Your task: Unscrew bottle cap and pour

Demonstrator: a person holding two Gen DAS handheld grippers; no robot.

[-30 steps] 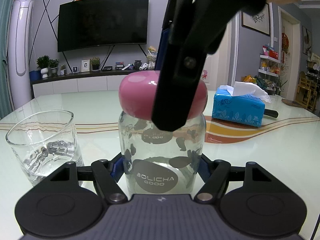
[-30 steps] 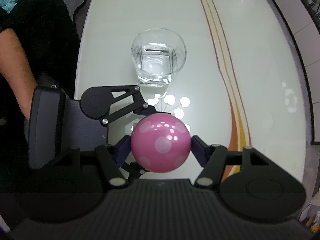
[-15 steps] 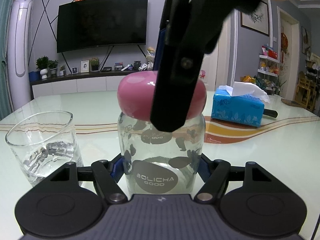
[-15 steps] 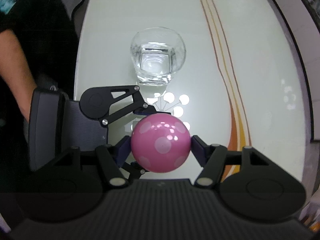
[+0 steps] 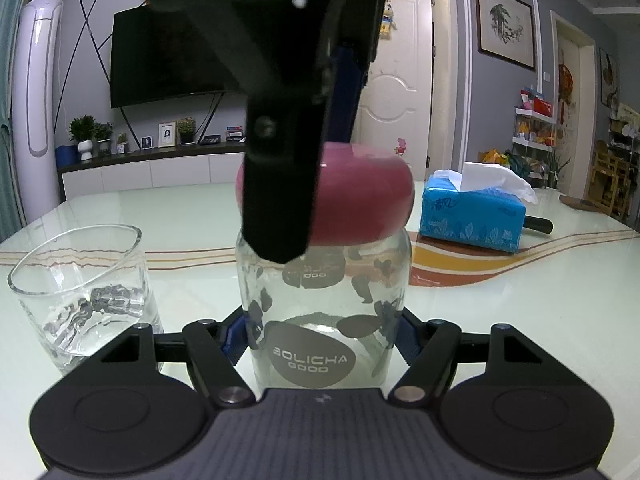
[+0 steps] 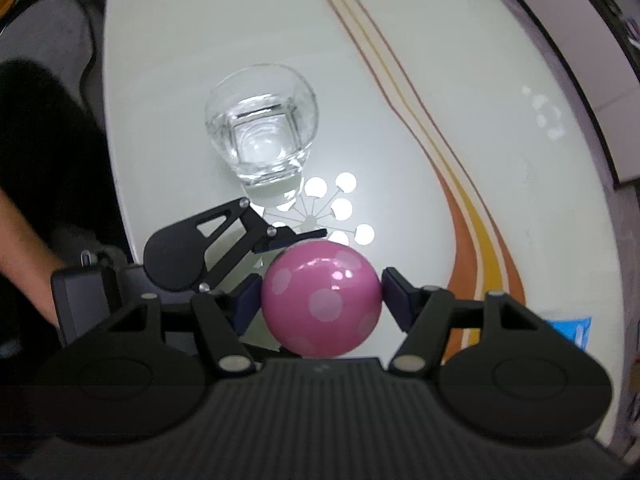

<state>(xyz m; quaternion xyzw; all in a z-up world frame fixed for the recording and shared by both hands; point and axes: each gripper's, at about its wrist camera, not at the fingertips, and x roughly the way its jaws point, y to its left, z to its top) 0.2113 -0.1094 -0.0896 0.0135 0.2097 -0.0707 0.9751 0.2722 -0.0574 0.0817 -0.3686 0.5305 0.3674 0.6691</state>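
two grippers work one bottle on a pale glass-topped bench point(image 6: 500, 160) with an orange-and-gold stripe curving across it. the clear printed bottle point(image 5: 324, 312) stands upright near the bench's near edge, its body clamped low down between the blue pads of the left gripper point(image 5: 322, 334), which is closed narrow around the glass. from above, the right gripper point(image 6: 320, 298) is closed on the pink dotted cap point(image 6: 320, 298), one pad pressed to each side; in the left wrist view one of its black fingers crosses in front of the cap. the cap sits on the bottle neck, and whether the thread has let go cannot be told. a blue tissue box point(image 5: 472, 212) lies further back toward the bench's right side, well apart. a clear tumbler point(image 6: 262, 134), seemingly holding a little water, stands just beside the bottle on its left, toward the far edge as the right wrist camera sees it.

the step in hand looks to be the unscrewing. done well, the left gripper keeps the bottle planted and stops it spinning, while the right turns about the cap's own axis, pads level, without dragging sideways. the smooth rounded cap may slip, so a firm squeeze helps, and it should lift straight up only once loose, clear of the tumbler.
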